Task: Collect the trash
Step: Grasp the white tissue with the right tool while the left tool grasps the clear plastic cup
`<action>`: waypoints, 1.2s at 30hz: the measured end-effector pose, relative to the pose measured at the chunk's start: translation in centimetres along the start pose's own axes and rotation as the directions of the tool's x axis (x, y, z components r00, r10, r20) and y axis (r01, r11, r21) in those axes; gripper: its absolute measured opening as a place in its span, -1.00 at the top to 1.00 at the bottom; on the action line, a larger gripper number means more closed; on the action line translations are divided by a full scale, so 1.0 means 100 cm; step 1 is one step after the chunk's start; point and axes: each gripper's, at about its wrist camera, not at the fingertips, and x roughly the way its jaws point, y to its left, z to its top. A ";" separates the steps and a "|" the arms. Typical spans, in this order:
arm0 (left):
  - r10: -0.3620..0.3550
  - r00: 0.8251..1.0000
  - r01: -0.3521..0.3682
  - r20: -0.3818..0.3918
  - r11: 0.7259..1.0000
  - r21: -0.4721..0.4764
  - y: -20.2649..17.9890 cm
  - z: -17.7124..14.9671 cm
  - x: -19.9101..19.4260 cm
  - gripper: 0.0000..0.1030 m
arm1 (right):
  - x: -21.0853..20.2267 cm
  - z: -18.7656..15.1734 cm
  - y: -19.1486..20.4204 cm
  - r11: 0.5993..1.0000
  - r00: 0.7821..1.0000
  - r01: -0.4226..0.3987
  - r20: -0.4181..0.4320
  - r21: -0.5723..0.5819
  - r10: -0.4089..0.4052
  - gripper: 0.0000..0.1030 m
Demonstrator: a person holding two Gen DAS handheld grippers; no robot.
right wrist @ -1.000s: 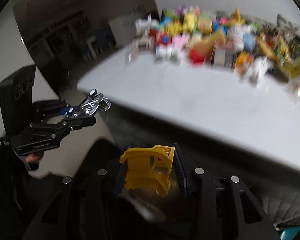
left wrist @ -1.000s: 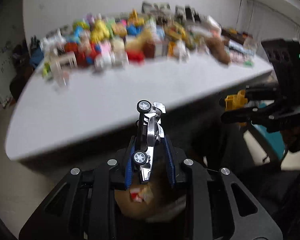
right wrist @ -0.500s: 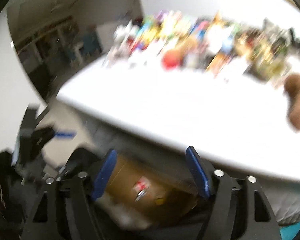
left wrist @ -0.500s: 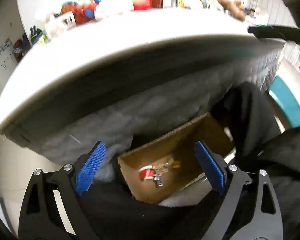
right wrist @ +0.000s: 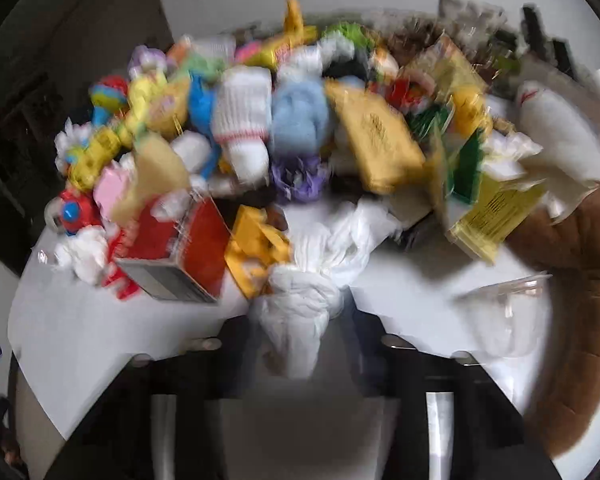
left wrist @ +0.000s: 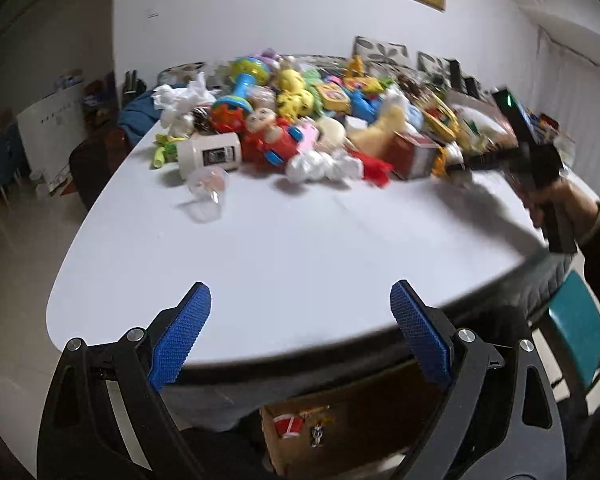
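Observation:
My left gripper [left wrist: 300, 332] is open and empty, held above the near edge of the white table [left wrist: 300, 248]. Below it a cardboard box [left wrist: 352, 428] holds a red scrap and small items. My right gripper [right wrist: 300, 316] reaches into the pile at the table's far right; it also shows in the left wrist view [left wrist: 500, 160]. In the blurred right wrist view a crumpled white tissue [right wrist: 300, 308] sits between its fingers. I cannot tell whether they are closed on it. A clear plastic cup [left wrist: 206, 196] lies on the left of the table.
A large pile of toys, boxes and wrappers [left wrist: 320, 120] covers the far half of the table. A red box [right wrist: 180, 248] and a yellow toy [right wrist: 256, 248] lie left of the tissue. A clear cup [right wrist: 504, 312] lies right. A teal chair [left wrist: 576, 336] stands at right.
Both grippers opened and dropped the toy car and the yellow toy into the box. The left rose back to table height. The right moved to the pile, onto the white tissue.

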 end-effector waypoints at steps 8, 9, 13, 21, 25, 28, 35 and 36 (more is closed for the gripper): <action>0.083 0.996 -0.084 -0.027 0.994 -0.075 0.030 0.032 0.038 -0.73 | -0.074 -0.053 0.007 0.993 0.985 -0.117 0.123 -0.008 0.117 0.31; 0.098 0.995 -0.101 -0.036 0.990 -0.094 0.036 0.039 0.046 -0.73 | -0.082 -0.059 0.010 0.993 0.983 -0.121 0.139 -0.015 0.121 0.31; 0.132 0.988 -0.143 -0.077 0.977 -0.157 0.055 0.060 0.074 -0.73 | -0.103 -0.083 0.018 0.991 0.976 -0.125 0.173 -0.048 0.131 0.29; 0.185 0.947 -0.233 -0.261 0.958 -0.169 0.068 0.079 0.140 -0.49 | -0.081 -0.088 0.020 0.984 0.977 -0.178 0.116 -0.024 0.180 0.29; 0.166 0.960 -0.200 -0.227 0.970 -0.135 0.061 0.078 0.133 0.36 | -0.081 -0.089 0.027 0.983 0.976 -0.180 0.121 -0.040 0.184 0.29; 0.149 0.976 -0.172 -0.158 0.975 -0.141 0.051 0.071 0.110 0.36 | -0.082 -0.089 0.036 0.981 0.973 -0.184 0.128 -0.056 0.190 0.29; 0.022 0.999 -0.023 -0.045 0.999 -0.027 -0.004 0.041 0.021 0.36 | -0.106 -0.100 0.071 0.952 0.953 -0.258 0.121 -0.164 0.279 0.29; -0.015 0.999 0.016 -0.034 1.000 0.008 -0.015 0.034 0.005 0.36 | -0.112 -0.104 0.076 0.945 0.948 -0.271 0.121 -0.182 0.295 0.29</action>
